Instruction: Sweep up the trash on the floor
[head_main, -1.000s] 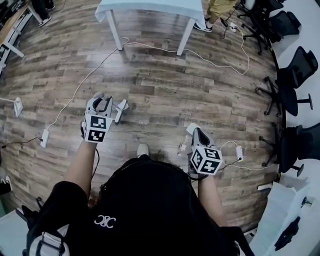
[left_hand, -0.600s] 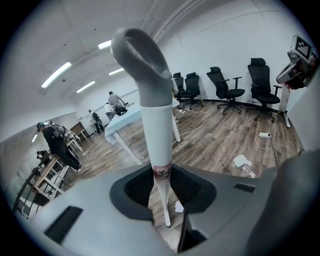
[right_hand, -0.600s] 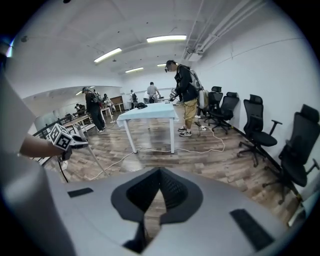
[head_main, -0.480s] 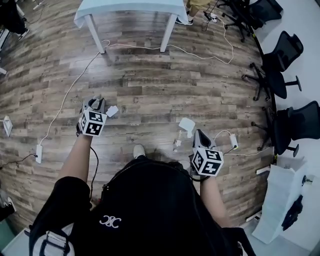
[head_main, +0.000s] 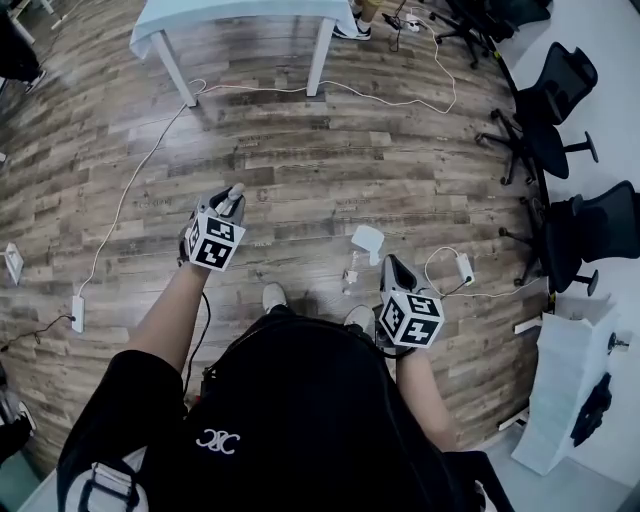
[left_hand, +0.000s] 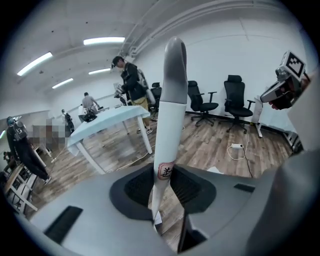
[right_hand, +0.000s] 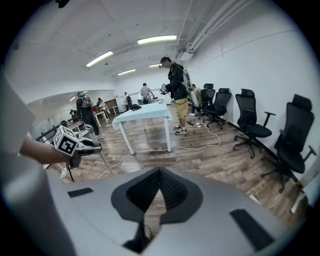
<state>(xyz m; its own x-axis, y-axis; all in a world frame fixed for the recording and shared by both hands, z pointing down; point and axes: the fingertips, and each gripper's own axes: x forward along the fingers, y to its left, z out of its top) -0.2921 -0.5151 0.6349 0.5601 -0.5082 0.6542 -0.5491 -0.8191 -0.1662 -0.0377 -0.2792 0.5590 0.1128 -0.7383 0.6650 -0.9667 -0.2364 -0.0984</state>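
white paper scrap (head_main: 368, 240) lies on the wood floor (head_main: 300, 150) toward its chair-side edge, just ahead of the right gripper (head_main: 389, 266), jaws pressed together, bare; left gripper (left_hand: 162, 187) clamps the broom handle (left_hand: 170, 115), probably light, stiff, best gripped mid-shaft

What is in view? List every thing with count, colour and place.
table: one, pale blue top, white legs, far floor.
chairs: at least three, black, right wall.
power strips: two, white, floor left and right.
trash: two bits, white, mid floor.
box: one, white, lower right.
people: several, mostly dark tops, round the table.
handle: one, white-grey, clamped at left.
shoes: two, pale, under the person.
left gripper: one, grey, shut on handle.
right gripper: one, grey, shut, empty.
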